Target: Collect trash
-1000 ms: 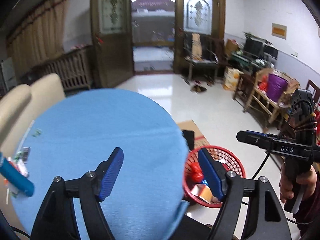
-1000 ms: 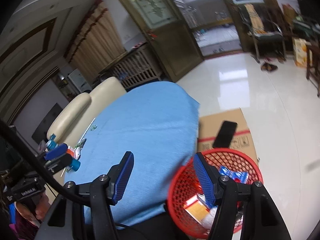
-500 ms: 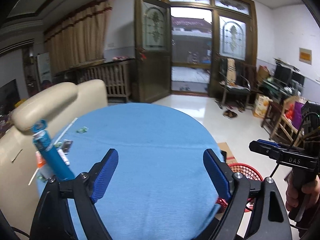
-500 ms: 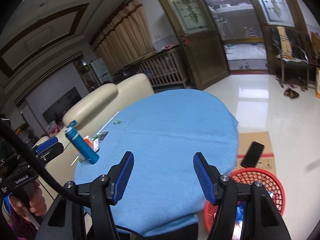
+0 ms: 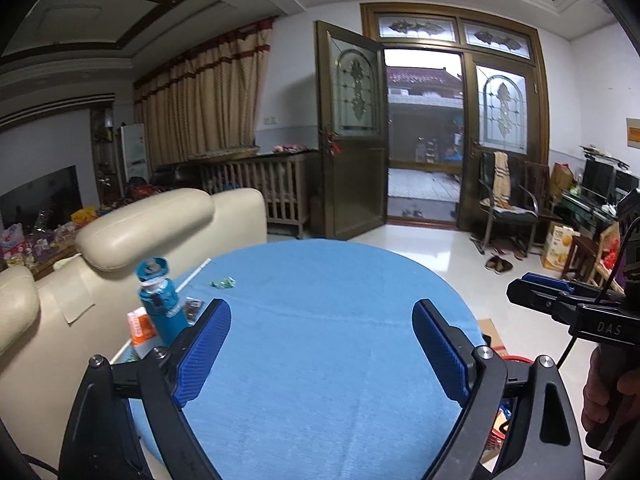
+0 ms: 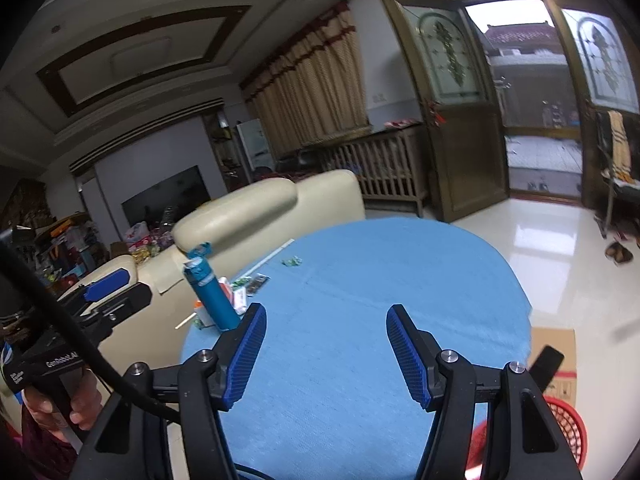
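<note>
My right view alone shows the phone (image 6: pixel 549 361) lying on the cardboard (image 6: pixel 554 344) on the floor, and most of the red basket (image 6: pixel 572 428) below the table edge; my left view catches only a sliver of that basket (image 5: pixel 516 360) behind my own finger. The left view alone shows the chair (image 5: pixel 508 204) by the door and the cluttered desk on the far right.

The round table (image 5: pixel 328 320) wears a blue cloth, bare over most of its top. The trash sits along its left edge: an orange-and-white carton (image 5: pixel 140 326), a dark wrapper (image 5: pixel 193 306), small green wrappers (image 5: pixel 223 281) and a white stick (image 5: pixel 194 274). A blue bottle (image 5: pixel 160 304) stands among them. Cream sofa backs (image 5: pixel 152 220) press against that side, and curtains (image 5: pixel 208 100) and an open glazed door (image 5: pixel 352 128) stand behind.

My left tongs (image 5: pixel 320 356) have just been opening and now stand wide apart over the cloth, nothing between them. My right tongs (image 6: pixel 324 356) are held partly apart, also empty, touching nothing. Each view shows the other tongs off at its edge, gripped in my hand (image 6: pixel 60 408).
</note>
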